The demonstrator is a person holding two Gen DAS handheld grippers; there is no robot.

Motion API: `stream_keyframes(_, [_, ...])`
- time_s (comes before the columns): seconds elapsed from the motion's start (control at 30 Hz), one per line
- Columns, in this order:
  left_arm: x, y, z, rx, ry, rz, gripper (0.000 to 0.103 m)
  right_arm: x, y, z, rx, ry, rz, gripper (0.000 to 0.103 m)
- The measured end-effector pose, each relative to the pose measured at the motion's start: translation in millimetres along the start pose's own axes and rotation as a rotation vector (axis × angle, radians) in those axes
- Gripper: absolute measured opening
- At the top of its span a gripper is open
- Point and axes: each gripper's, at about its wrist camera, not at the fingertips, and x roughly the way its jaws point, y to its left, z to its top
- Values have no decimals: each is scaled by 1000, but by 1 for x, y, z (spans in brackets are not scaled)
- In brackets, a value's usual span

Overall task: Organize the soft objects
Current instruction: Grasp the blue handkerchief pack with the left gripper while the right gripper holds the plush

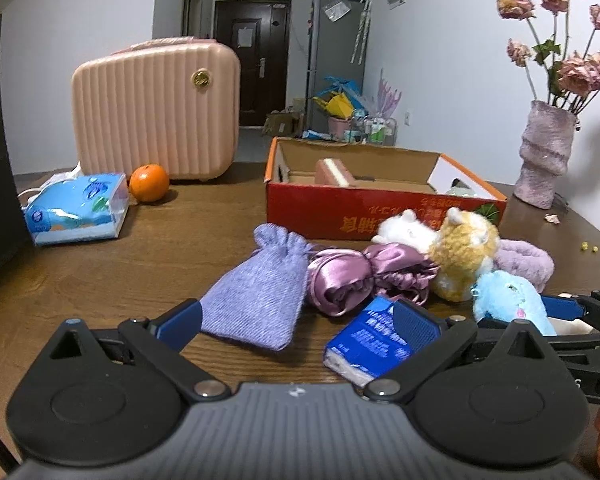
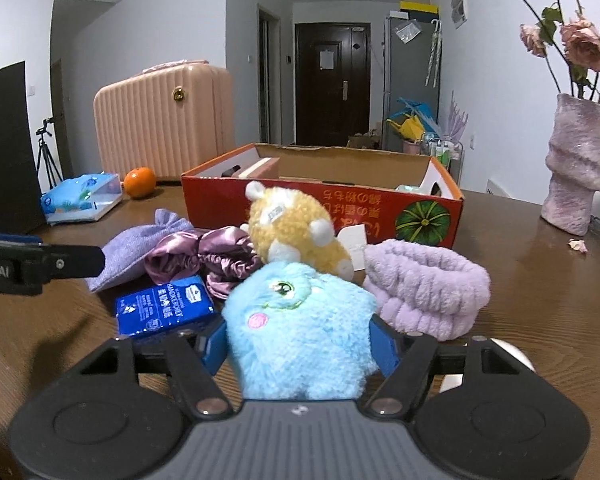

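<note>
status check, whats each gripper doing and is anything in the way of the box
Right gripper shut on fluffy blue plush toy. Left gripper open, empty. Yellow plush toy sits between it and red cardboard box.

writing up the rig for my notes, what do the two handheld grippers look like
Both match: the left gripper and right gripper each have a grey ribbed body in the middle, flanked by two rounded black housings with circular caps. Black linkage arms on silver pivot pins lead to blue ribbed fingers. Seen from the right wrist view, the left gripper's side carries white lettering ending "bot.AI". No cables or sleeves show.
</note>
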Motion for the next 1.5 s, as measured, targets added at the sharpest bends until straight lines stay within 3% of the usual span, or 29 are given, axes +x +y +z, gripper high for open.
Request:
stream_keyframes(0.2, [-4,-11,3,25,-17,-29,103,-9,-6,-1,14,-19,-18,69])
stream_keyframes(0.53, [8,-41,0,98,23,-81,103,-18,-19,1,49,-53,-44,70])
stream_keyframes(1.2, [57,-59,-7,145,147,-112,103,-25,-39,-2,67,-63,-79,70])
stream_keyframes(1.5, [75,-54,-8,118,207,-150,83,-21,-38,-3,65,-49,-79,70])
